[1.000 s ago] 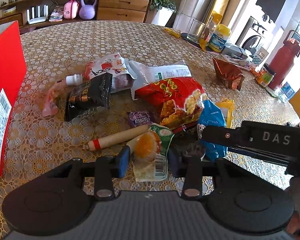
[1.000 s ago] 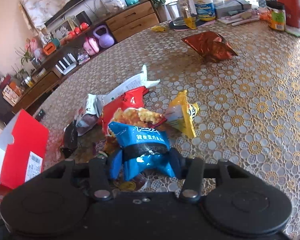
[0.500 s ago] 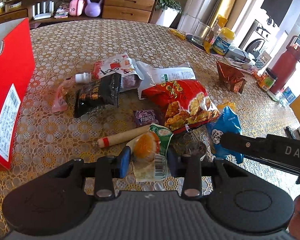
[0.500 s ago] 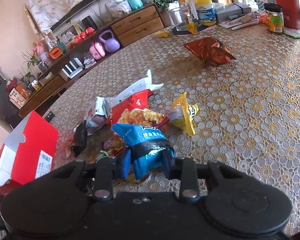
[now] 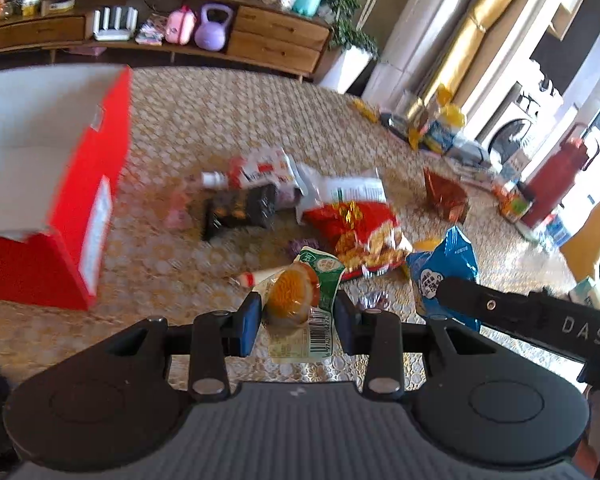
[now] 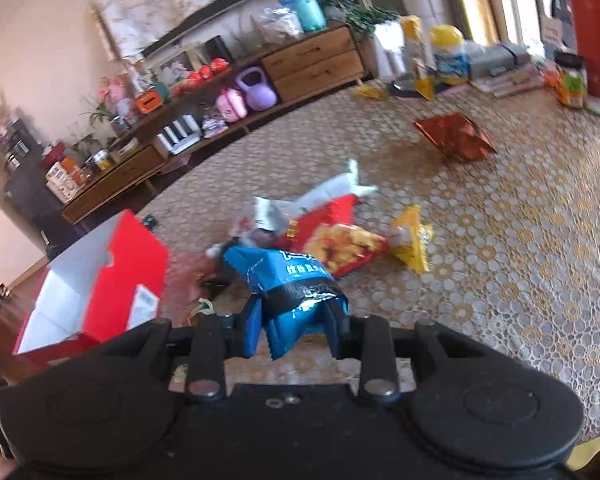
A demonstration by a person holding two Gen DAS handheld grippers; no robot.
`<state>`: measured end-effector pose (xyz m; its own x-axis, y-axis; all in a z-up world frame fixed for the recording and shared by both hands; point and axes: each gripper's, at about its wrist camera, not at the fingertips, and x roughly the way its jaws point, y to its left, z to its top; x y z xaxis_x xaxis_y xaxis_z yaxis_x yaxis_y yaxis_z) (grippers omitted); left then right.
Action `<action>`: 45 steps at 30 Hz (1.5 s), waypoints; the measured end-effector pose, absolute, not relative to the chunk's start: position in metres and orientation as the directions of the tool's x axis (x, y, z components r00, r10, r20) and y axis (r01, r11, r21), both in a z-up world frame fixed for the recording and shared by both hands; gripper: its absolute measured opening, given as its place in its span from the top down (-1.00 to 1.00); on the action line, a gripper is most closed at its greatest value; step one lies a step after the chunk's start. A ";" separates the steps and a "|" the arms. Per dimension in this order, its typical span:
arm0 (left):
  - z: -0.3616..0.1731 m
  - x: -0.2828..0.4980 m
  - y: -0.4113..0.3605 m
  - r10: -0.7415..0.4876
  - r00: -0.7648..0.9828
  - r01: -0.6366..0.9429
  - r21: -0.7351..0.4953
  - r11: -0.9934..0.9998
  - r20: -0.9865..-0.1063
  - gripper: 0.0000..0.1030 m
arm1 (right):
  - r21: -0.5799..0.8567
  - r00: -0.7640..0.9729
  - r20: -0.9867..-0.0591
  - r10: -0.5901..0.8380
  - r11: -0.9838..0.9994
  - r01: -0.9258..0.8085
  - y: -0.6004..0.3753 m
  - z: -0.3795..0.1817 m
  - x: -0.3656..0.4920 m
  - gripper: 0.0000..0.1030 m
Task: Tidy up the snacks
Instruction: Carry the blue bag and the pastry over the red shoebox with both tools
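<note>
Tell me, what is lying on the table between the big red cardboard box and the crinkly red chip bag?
In the left wrist view, a black snack packet lies between the red cardboard box and the red chip bag; a pink wrapper lies beside it.

Matte black housings on both tongs, left tongs [image 5: 296, 320] and right tongs [image 6: 292, 330] alike, each with two round raised discs at the near corners and a ribbed grey or black centre panel. Blue pads on the fingers [image 5: 249, 322], carried on black link arms pinned with silver rivets. White letters "DAS" (on the neighbouring black bar, seen from the left wrist).
</note>
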<state>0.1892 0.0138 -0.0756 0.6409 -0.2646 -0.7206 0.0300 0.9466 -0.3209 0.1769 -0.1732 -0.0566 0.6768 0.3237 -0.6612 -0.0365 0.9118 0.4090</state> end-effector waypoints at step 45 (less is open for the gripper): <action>-0.040 0.239 0.285 0.099 0.608 -0.232 -0.056 0.971 -0.788 0.27 | 0.049 0.513 -0.739 0.436 0.795 -0.605 0.162 -0.020 0.226 0.41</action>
<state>0.2393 0.2848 -0.0397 0.6075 0.0994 -0.7881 -0.2318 0.9711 -0.0563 0.2259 0.1621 -0.0203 0.5134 0.4362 -0.7390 -0.6047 0.7949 0.0490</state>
